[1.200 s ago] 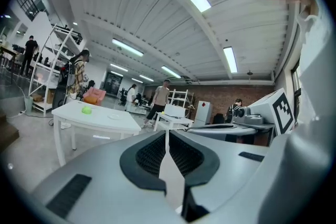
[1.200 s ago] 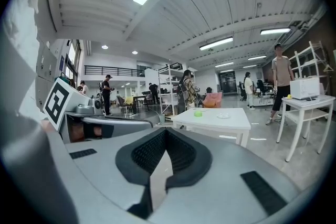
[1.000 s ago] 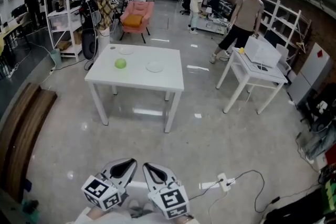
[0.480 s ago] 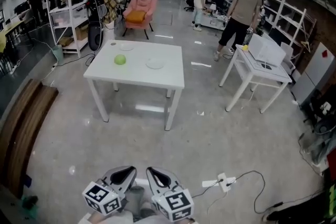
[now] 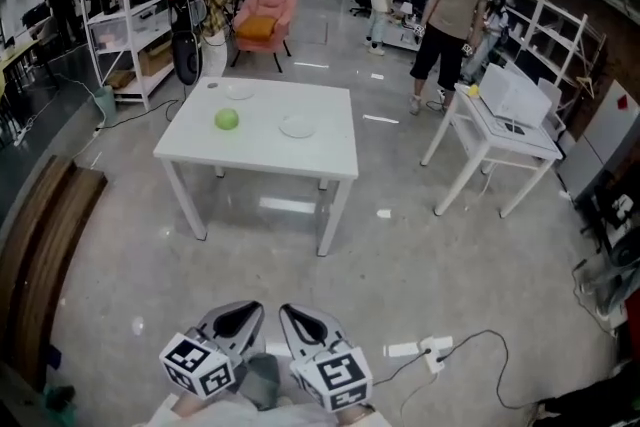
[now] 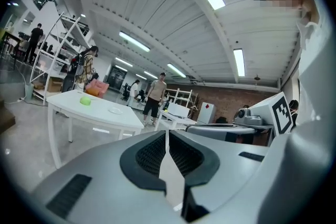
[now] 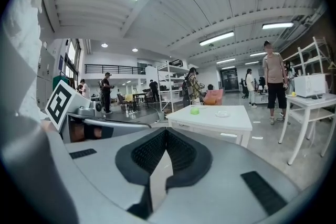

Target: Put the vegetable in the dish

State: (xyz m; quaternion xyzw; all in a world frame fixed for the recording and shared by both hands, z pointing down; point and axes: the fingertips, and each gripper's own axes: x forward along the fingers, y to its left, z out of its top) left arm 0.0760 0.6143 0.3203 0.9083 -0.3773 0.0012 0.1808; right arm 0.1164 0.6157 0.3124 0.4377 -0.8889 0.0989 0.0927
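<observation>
A round green vegetable [image 5: 227, 119] lies on the white table [image 5: 260, 155] ahead, left of a small clear dish [image 5: 296, 126]. The same vegetable [image 6: 85, 100] and dish [image 6: 115, 110] show far off in the left gripper view, and the vegetable [image 7: 195, 110] and dish [image 7: 222, 114] in the right gripper view. My left gripper [image 5: 246, 314] and right gripper [image 5: 296, 319] are held close to my body at the bottom of the head view, side by side, well short of the table. Both are shut with nothing between their jaws.
A second plate [image 5: 239, 92] sits at the table's far edge. Another white table [image 5: 500, 130] with a white box stands to the right. Several people stand behind the tables. A power strip and cable [image 5: 433, 352] lie on the floor at my right. Shelving [image 5: 120, 5] and a pink armchair [image 5: 259, 25] stand at the back.
The table has come slightly nearer in the head view as I step forward. Both grippers stay shut and close together. The person in the tan shirt has walked left behind the right table.
</observation>
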